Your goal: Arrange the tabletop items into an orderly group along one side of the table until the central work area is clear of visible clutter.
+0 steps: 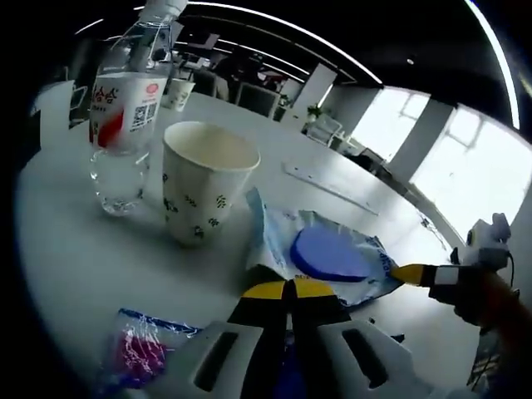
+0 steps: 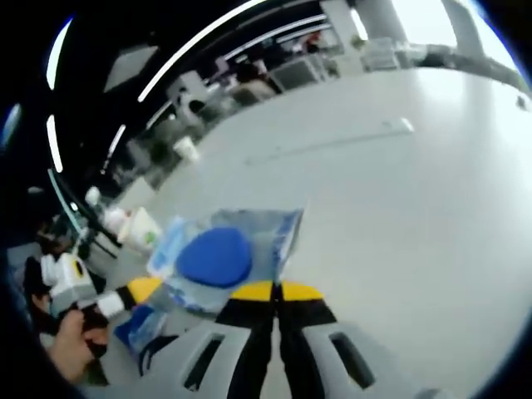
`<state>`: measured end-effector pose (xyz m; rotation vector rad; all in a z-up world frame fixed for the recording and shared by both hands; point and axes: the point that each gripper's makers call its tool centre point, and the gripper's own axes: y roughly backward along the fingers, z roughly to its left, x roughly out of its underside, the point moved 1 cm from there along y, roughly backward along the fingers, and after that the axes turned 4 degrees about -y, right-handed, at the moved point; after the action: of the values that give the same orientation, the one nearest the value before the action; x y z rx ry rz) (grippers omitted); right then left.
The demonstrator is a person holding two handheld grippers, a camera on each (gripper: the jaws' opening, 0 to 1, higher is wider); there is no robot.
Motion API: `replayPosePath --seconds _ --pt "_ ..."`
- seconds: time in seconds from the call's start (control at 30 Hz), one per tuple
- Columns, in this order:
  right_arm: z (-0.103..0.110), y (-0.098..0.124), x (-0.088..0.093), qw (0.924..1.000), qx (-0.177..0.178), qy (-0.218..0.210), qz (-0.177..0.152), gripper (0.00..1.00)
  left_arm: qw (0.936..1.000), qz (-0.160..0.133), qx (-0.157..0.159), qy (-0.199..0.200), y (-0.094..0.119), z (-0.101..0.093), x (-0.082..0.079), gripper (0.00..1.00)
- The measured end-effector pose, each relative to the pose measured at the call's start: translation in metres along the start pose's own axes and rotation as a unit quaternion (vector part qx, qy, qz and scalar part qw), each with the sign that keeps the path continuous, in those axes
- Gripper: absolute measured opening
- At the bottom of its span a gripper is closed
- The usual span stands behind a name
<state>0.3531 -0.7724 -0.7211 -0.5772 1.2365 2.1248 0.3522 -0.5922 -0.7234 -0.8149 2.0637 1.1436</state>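
Jaws of the left gripper stand pressed together, yellow tips meeting at the near edge of a clear wipes packet with a blue round lid; whether they pinch its film cannot be told. The right gripper is likewise closed tight, tips together at the packet's other edge, and again a grip on the film cannot be confirmed. In the left gripper view the right gripper's yellow tip reaches the packet from the right, with a hand behind it. In the right gripper view the left gripper comes in from the left, held by a hand.

Beyond the packet on the white table stands a paper cup with a small dark pattern, upright and open. Just beside it, toward the table's far left, stands a clear water bottle with a red and white label. A small blue and pink sachet lies near the left gripper, at the table's near edge. A second paper cup stands well back.
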Motion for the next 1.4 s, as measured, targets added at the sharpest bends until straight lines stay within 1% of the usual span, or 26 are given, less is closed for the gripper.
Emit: replayPosePath --seconds 0.1,0.13,0.2,0.47,0.53,0.57,0.6,0.67,0.73,0.8,0.9,1.0,1.13,1.23,1.3,1.4 --pt "0.0 -0.002 0.003 1.0 0.002 0.006 0.002 0.0 1.0 0.003 -0.006 -0.002 -0.001 0.002 0.004 0.0" --pt "-0.002 -0.002 0.004 1.0 0.004 0.006 0.001 0.0 0.9999 0.007 -0.009 -0.008 -0.002 0.002 0.007 0.0" --pt "-0.003 -0.002 0.005 1.0 0.001 -0.004 -0.006 0.0 0.999 0.013 -0.021 -0.036 -0.002 0.005 0.011 0.0" --pt "-0.004 -0.004 0.006 0.9998 0.006 0.017 -0.006 0.0 0.9992 0.007 -0.024 -0.031 -0.005 0.007 0.009 0.01" --pt "-0.005 -0.004 0.005 0.9996 0.01 0.024 -0.007 0.0 0.9991 0.001 -0.026 -0.032 -0.004 0.006 0.007 0.02" --pt "-0.006 -0.004 0.005 0.9995 0.013 0.029 -0.009 0.02 0.999 -0.009 -0.023 -0.037 -0.004 0.006 0.005 0.02" --pt "-0.007 -0.003 0.004 0.9993 0.018 0.03 -0.012 0.05 0.9989 -0.009 -0.023 -0.04 -0.004 0.007 0.005 0.03" --pt "-0.009 -0.003 0.004 0.9992 0.02 0.034 -0.011 0.09 0.9989 -0.008 -0.024 -0.04 -0.002 0.007 0.004 0.03" --pt "-0.01 -0.002 0.004 0.9991 0.022 0.033 -0.012 0.15 0.9987 -0.012 -0.025 -0.042 0.001 0.006 0.002 0.06" --pt "-0.011 -0.001 0.005 0.999 0.025 0.035 -0.011 0.2 0.9987 -0.013 -0.022 -0.044 0.003 0.004 0.001 0.1" --pt "-0.009 0.001 0.004 0.9985 0.02 0.049 -0.015 0.21 0.9974 -0.017 -0.027 -0.065 0.005 0.003 -0.003 0.16" --pt "-0.008 0.004 0.002 0.9982 0.02 0.054 -0.019 0.27 0.9978 -0.018 -0.022 -0.059 0.007 0.002 -0.004 0.19" --pt "-0.006 0.01 -0.003 0.9972 0.019 0.067 -0.027 0.33 0.9976 -0.023 -0.02 -0.063 0.011 -0.001 -0.008 0.23" --pt "-0.005 0.014 -0.005 0.9969 0.017 0.07 -0.03 0.37 0.9973 -0.021 -0.023 -0.066 0.015 -0.003 -0.01 0.29" --pt "-0.003 0.017 -0.007 0.9966 0.015 0.073 -0.034 0.39 0.9969 -0.022 -0.024 -0.072 0.019 -0.003 -0.011 0.33" --pt "-0.001 0.022 -0.008 0.9963 0.014 0.076 -0.038 0.4 0.9966 -0.024 -0.021 -0.076 0.024 -0.005 -0.013 0.37"
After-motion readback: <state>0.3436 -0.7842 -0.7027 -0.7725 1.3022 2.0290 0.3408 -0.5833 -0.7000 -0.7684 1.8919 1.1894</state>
